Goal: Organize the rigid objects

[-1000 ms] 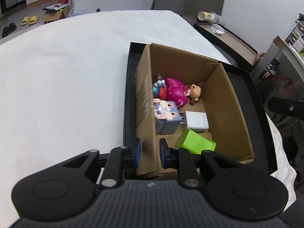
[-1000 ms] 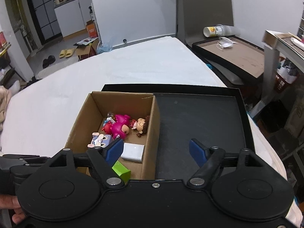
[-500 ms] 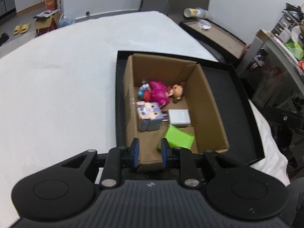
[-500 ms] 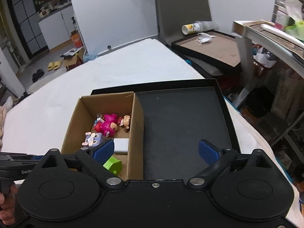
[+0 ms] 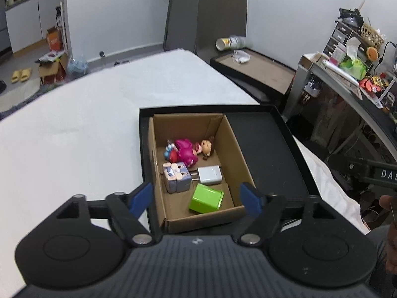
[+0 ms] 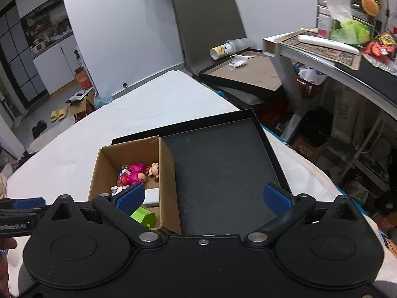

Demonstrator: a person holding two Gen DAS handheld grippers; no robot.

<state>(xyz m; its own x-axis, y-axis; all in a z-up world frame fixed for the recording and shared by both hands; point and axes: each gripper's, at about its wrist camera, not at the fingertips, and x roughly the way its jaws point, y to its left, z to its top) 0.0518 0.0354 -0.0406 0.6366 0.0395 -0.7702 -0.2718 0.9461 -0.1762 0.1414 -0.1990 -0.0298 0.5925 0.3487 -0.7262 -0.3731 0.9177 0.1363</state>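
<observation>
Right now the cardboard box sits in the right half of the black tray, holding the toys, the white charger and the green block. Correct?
Not quite. The cardboard box sits in the left half of the black tray; its right half is bare, as the right wrist view shows. The toys, white charger and green block are inside it.

The left tongs [image 5: 197,197] hang above the near end of an open brown cardboard box [image 5: 244,164], their blue-padded jaws having just spread apart with nothing gripped between them. The box sits in the left part of a shallow black rectangular tray [image 5: 270,149], which rests on a white cloth-covered worktop [image 5: 74,136]. Inside the box, at the far end, lies a pink-and-red plastic doll figure [image 5: 189,150] with a brown-haired head. Nearer is a grey-blue block-shaped rabbit toy [image 5: 176,176], and just to its right a white square plug charger [image 5: 210,174]. A bright green plastic box [image 5: 206,198] lies tilted nearest the tongs.
</observation>
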